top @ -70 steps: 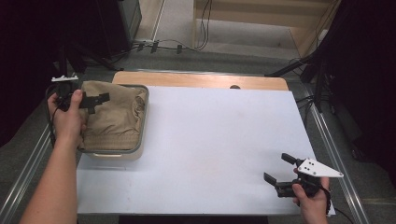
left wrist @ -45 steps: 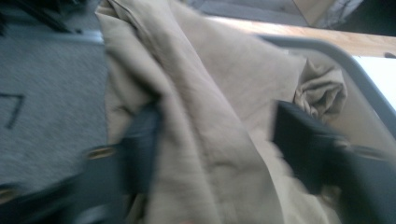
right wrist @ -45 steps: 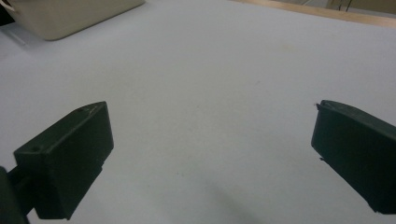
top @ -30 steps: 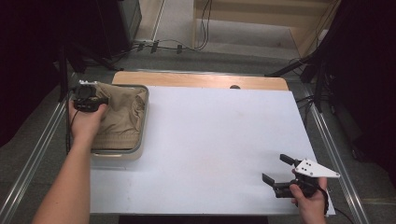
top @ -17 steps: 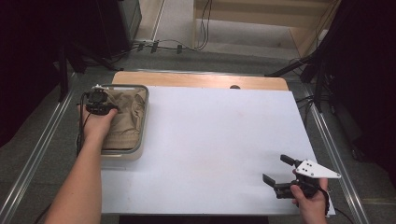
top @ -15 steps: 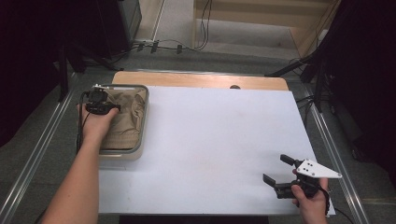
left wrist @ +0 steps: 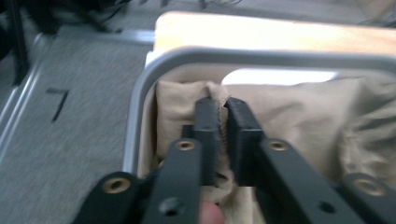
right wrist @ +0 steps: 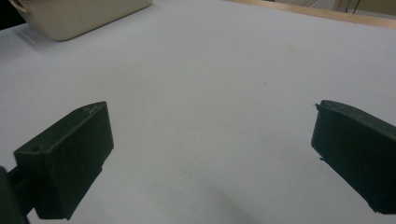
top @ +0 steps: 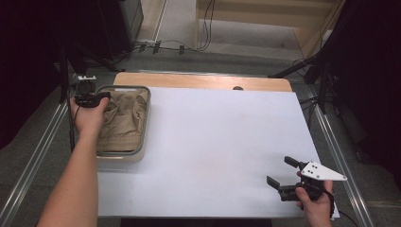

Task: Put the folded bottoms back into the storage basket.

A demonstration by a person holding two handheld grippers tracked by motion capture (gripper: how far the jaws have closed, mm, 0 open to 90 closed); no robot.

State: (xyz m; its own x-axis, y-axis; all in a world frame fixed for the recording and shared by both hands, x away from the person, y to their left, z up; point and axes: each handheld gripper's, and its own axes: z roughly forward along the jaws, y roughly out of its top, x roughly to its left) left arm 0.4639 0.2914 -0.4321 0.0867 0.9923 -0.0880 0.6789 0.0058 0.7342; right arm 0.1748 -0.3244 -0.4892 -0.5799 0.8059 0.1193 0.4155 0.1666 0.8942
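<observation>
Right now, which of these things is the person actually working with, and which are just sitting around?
In use:
- left gripper, jaws pinched on a fold of the tan cloth
- grey-rimmed tub holding that cloth

Just there:
- right gripper, jaws open over bare white table
- cables on the floor beyond the table

On my bench (top: 213, 142) a tub (top: 144, 123) sits at the far left edge with folded cloth (top: 124, 123) inside. My left claw (left wrist: 223, 119) is over its far left corner; my right claw (top: 282, 172) is near right, well apart.
</observation>
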